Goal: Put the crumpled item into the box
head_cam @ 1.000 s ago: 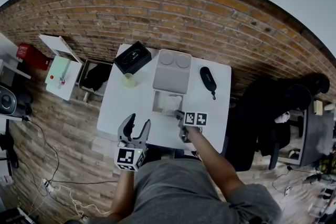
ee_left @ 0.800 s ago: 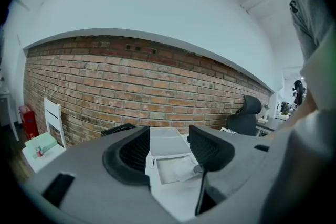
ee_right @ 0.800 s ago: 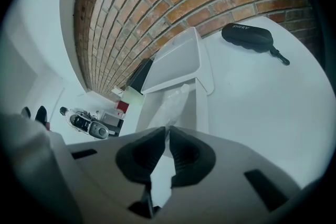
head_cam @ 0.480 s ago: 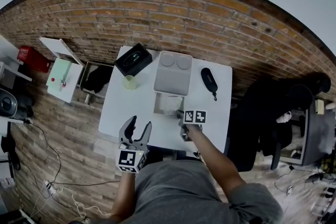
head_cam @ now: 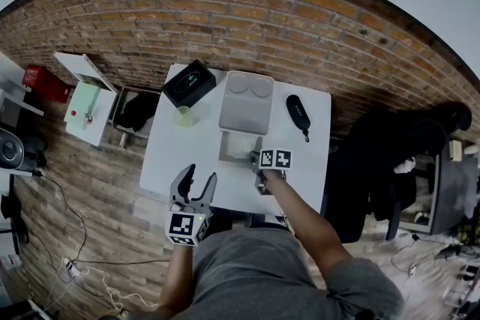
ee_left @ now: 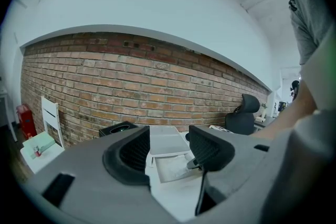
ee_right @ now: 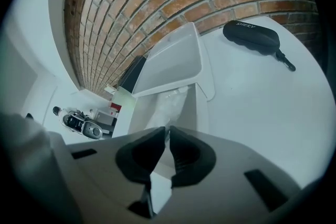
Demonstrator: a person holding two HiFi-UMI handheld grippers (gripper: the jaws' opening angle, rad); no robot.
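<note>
Table point(head_cam: 180, 154): far edge runs along the brick wall point(head_cam: 247, 19).

Box point(head_cam: 223, 146) mid-table, its lid point(head_cam: 246, 103) lying open behind it toward the far edge. Crumpled item point(head_cam: 240, 145) inside the box, its near end at the tips of my right gripper point(head_cam: 255, 160), over the box's near right corner.

Case point(head_cam: 189, 82) on the far left corner. Cup point(head_cam: 184, 115) just in front of it, left of the lid. Pouch point(head_cam: 297, 112) right of the lid, near the right edge.

My left gripper point(head_cam: 199, 174) over the near edge, left of the box, well apart from it.
</note>
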